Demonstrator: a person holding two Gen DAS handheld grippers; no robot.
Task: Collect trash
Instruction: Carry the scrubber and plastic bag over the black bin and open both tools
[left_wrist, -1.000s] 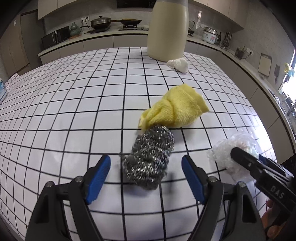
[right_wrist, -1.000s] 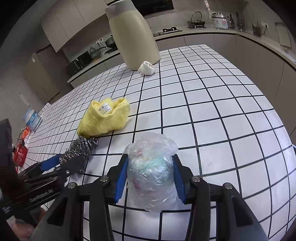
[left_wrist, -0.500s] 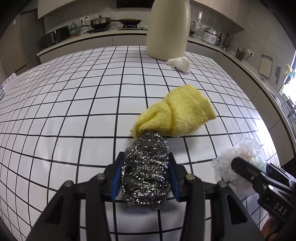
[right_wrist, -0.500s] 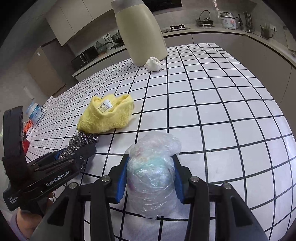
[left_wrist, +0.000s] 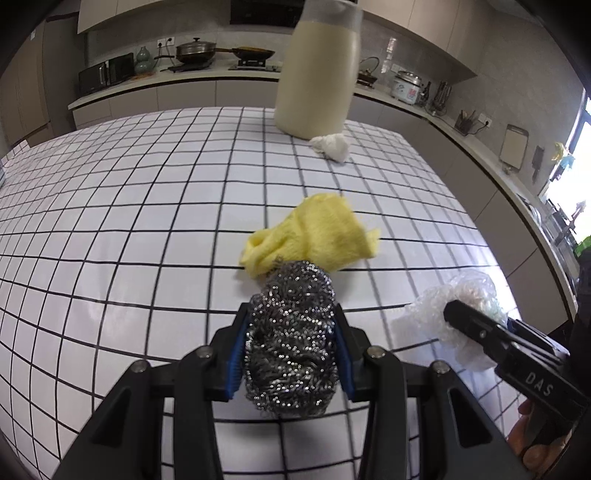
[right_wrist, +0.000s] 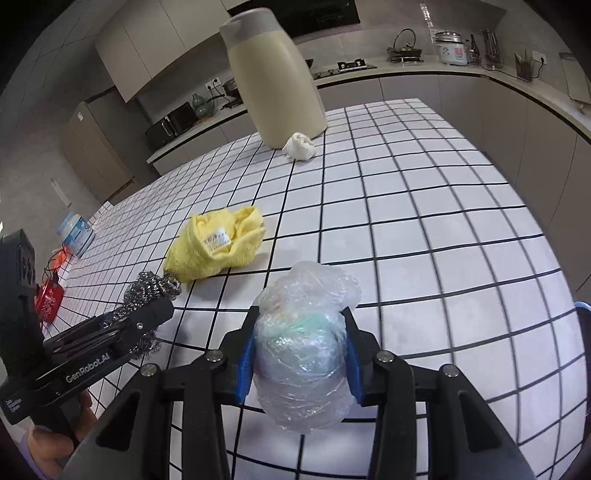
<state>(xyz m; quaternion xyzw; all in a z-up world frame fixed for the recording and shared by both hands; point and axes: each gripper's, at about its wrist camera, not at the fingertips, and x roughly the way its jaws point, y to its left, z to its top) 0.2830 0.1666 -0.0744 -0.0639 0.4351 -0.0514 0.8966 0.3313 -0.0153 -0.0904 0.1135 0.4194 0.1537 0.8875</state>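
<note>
My left gripper (left_wrist: 291, 345) is shut on a steel wool scourer (left_wrist: 291, 332) and holds it just above the tiled table. The scourer also shows in the right wrist view (right_wrist: 147, 295). My right gripper (right_wrist: 299, 356) is shut on a crumpled clear plastic ball (right_wrist: 304, 347), which also shows at the right of the left wrist view (left_wrist: 458, 310). A yellow cloth (left_wrist: 314, 232) lies beyond the scourer (right_wrist: 218, 247). A white crumpled tissue (left_wrist: 330, 146) lies by the tall cream bin (left_wrist: 319, 70), also seen in the right wrist view (right_wrist: 273, 81).
The table (left_wrist: 147, 206) is white tile with black grid lines. A blue-lidded jar (right_wrist: 75, 234) and a red object (right_wrist: 48, 301) sit near its left edge. Kitchen counters with pans (left_wrist: 195, 51) and a rice cooker (left_wrist: 406, 86) run behind.
My left gripper closed on the steel wool scourer and lifted it slightly off the table. My right gripper kept its hold on the plastic ball and rose a little.
</note>
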